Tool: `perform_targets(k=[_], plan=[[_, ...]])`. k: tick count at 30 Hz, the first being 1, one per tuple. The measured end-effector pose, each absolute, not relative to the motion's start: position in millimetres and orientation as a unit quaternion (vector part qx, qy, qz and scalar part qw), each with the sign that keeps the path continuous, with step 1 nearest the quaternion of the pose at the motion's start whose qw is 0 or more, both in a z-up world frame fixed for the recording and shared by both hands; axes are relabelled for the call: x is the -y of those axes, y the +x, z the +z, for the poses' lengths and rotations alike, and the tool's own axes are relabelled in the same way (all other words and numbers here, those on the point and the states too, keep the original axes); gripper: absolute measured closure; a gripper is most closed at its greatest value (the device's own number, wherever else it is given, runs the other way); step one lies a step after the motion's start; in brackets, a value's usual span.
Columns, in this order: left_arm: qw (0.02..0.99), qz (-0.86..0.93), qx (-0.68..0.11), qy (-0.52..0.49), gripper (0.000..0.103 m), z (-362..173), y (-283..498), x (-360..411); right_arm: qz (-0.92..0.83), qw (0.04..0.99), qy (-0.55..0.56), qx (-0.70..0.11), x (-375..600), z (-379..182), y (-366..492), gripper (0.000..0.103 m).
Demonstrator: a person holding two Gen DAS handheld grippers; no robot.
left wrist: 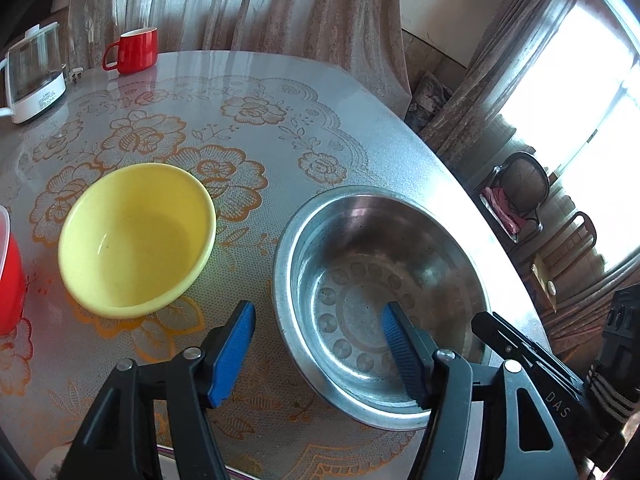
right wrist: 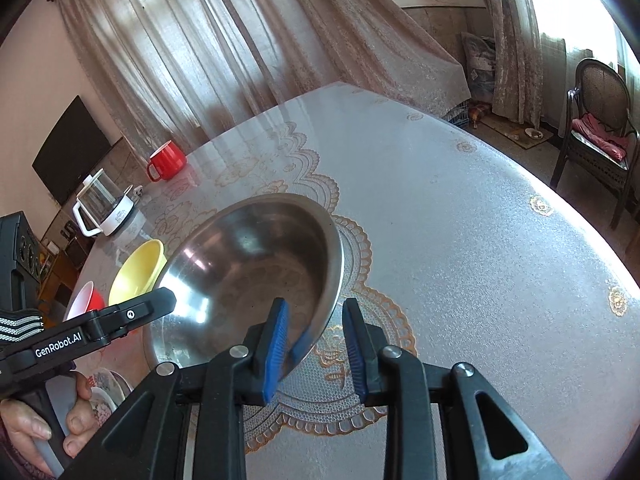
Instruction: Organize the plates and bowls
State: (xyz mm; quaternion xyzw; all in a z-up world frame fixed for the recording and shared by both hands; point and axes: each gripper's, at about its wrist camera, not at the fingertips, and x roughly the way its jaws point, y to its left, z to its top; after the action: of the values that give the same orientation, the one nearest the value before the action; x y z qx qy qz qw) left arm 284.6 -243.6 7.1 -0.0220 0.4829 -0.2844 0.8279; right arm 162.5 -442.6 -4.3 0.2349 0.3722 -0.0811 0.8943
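Observation:
A steel bowl (left wrist: 380,300) (right wrist: 256,272) sits on the patterned table near its right edge. My left gripper (left wrist: 320,352) is open and straddles the bowl's near-left rim, one blue pad inside and the other outside over the cloth, neither pressing. My right gripper (right wrist: 316,348) straddles the rim on the opposite side. Its left pad lies against the inner wall, and a gap of tablecloth shows before the outer pad, so it is open. A yellow bowl (left wrist: 136,240) (right wrist: 138,272) stands empty to the left. A red bowl (left wrist: 8,280) (right wrist: 86,300) is beyond it.
A red mug (left wrist: 134,50) (right wrist: 166,160) and a glass kettle (left wrist: 34,76) (right wrist: 104,208) stand at the far side. A patterned plate (right wrist: 108,392) lies by a hand at the near edge. The table edge (left wrist: 500,240) curves close to the steel bowl. A chair (right wrist: 600,128) stands beyond.

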Motion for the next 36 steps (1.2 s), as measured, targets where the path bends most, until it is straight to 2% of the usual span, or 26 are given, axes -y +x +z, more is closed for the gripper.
perform_targets(k=[4, 8, 10, 11, 17, 23, 32, 36], plan=[[0.831, -0.278, -0.482, -0.009, 0.050, 4.5, 284.9, 247.4, -0.086, 0.892, 0.234, -0.376, 440.6, -6.2, 164.8, 0.075], [0.831, -0.273, -0.485, -0.008, 0.052, 1.9, 288.1, 248.3, -0.095, 0.896, 0.216, -0.376, 437.1, -3.7, 167.3, 0.075], [0.831, -0.271, -0.485, 0.000, 0.058, 0.9, 287.3, 250.3, -0.113, 0.898, 0.202, -0.374, 435.9, -2.9, 167.4, 0.085], [0.832, -0.271, -0.485, 0.004, 0.060, -0.3, 287.3, 252.3, -0.110, 0.899, 0.204, -0.372, 435.7, -3.0, 167.4, 0.086], [0.826, -0.266, -0.497, 0.006, 0.071, -7.8, 286.8, 254.3, -0.112, 0.897, 0.205, -0.375, 437.2, -2.8, 167.3, 0.086], [0.822, -0.273, -0.500, 0.001, 0.079, -12.4, 281.5, 250.8, -0.100, 0.891, 0.233, -0.377, 440.8, -4.7, 167.2, 0.080], [0.820, -0.276, -0.501, 0.001, 0.079, -9.1, 269.6, 244.7, -0.098, 0.890, 0.240, -0.376, 440.5, -5.9, 166.0, 0.078], [0.815, -0.279, -0.507, 0.003, 0.076, -9.6, 263.0, 244.7, -0.093, 0.887, 0.248, -0.379, 440.4, -6.6, 164.7, 0.078]])
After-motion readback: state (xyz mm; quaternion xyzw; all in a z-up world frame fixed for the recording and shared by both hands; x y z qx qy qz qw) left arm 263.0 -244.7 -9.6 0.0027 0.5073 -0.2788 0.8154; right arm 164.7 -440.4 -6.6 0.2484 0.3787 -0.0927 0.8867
